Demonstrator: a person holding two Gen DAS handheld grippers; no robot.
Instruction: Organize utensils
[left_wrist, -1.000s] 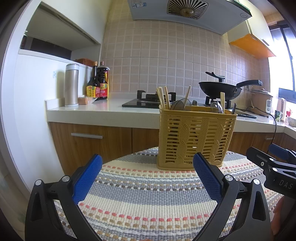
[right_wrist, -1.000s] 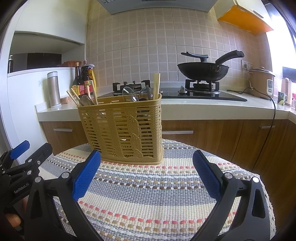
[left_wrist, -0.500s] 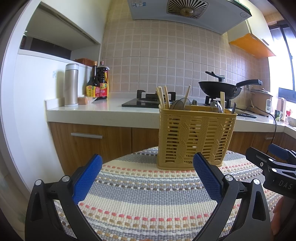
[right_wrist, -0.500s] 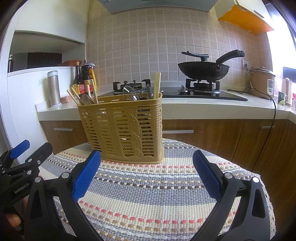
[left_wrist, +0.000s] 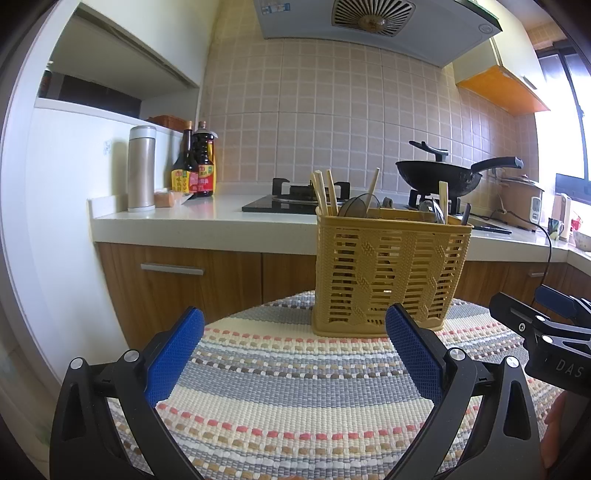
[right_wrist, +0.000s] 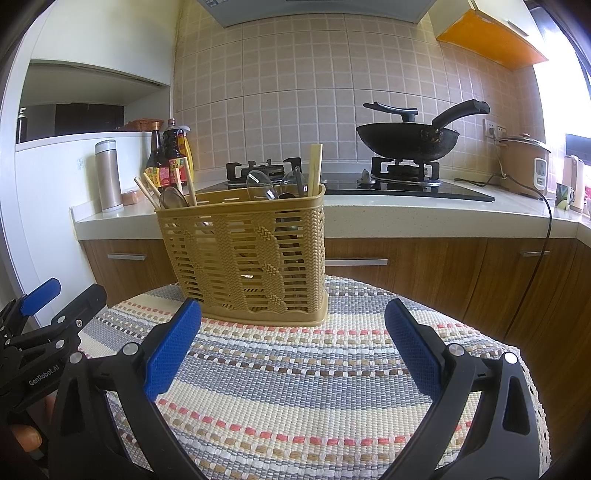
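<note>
A tan plastic utensil basket (left_wrist: 388, 273) stands upright on the striped woven tablecloth (left_wrist: 295, 398); it also shows in the right wrist view (right_wrist: 247, 262). Wooden chopsticks (left_wrist: 325, 192) and several spoons (right_wrist: 260, 182) stick up out of it. My left gripper (left_wrist: 295, 350) is open and empty, low over the cloth, a short way in front of the basket. My right gripper (right_wrist: 291, 343) is open and empty, also in front of the basket. Each gripper shows at the edge of the other's view: the right one (left_wrist: 535, 328), the left one (right_wrist: 48, 321).
Behind the round table runs a white counter (left_wrist: 207, 218) with wooden cabinets, a steel flask (left_wrist: 141, 168), sauce bottles (left_wrist: 194, 166), a gas hob with a black wok (right_wrist: 406, 138) and a rice cooker (right_wrist: 522, 164). The tablecloth (right_wrist: 314, 387) ends close behind the basket.
</note>
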